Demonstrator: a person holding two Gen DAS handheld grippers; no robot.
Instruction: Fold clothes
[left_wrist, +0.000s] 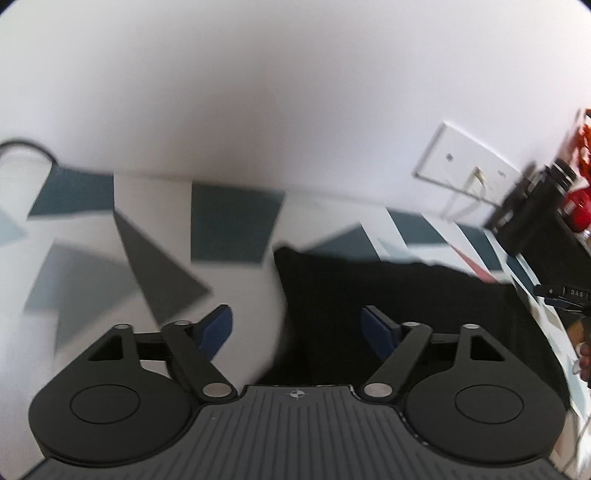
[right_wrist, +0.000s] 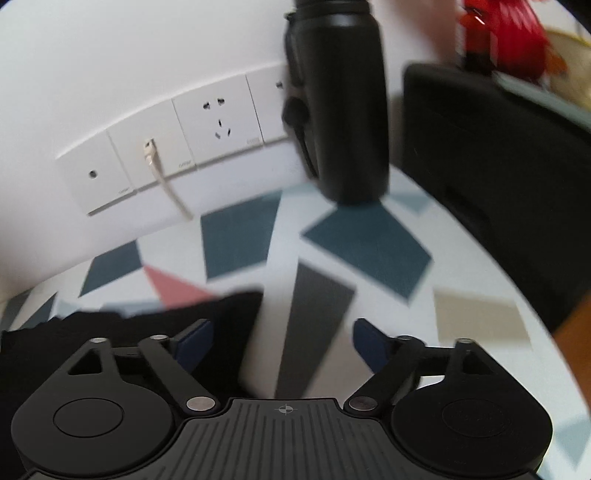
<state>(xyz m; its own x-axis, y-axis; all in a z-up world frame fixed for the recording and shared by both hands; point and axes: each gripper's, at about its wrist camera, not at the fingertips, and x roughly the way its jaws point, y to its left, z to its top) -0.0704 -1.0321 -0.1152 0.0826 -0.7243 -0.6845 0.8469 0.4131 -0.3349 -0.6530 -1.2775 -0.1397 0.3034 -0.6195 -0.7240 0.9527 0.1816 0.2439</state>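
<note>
Black cloth: a dark garment (left_wrist: 399, 295) lies flat on the patterned tabletop (left_wrist: 229, 221), its near left corner ahead of the left hand-held gripper (left_wrist: 295, 328); in the right wrist view the same garment (right_wrist: 155, 314) shows low and left, its right edge just by the left finger.
Left hand-held gripper: jaws spread wide, nothing between them; the right finger hangs over the cloth, the left over bare tabletop.
Right hand-held gripper (right_wrist: 282, 341): jaws likewise spread and empty, straddling bare tabletop beside the garment's edge.
Handling: judged soft, light and limp; it should drape and sag when lifted, and a single layer may slide on the smooth cover.
Where to grip: likely at the two near corners or along the hem, pinching the edge rather than the middle, so the fold carries evenly.
Stage: the cloth looks spread out, with no hold taken yet.
Surroundings: a black bottle (right_wrist: 340, 99) stands by the wall sockets (right_wrist: 218, 118), well apart from the garment; a dark box (right_wrist: 491, 158) sits to the right.
Clarity: both views are motion-blurred, so seams and garment type cannot be told.
</note>
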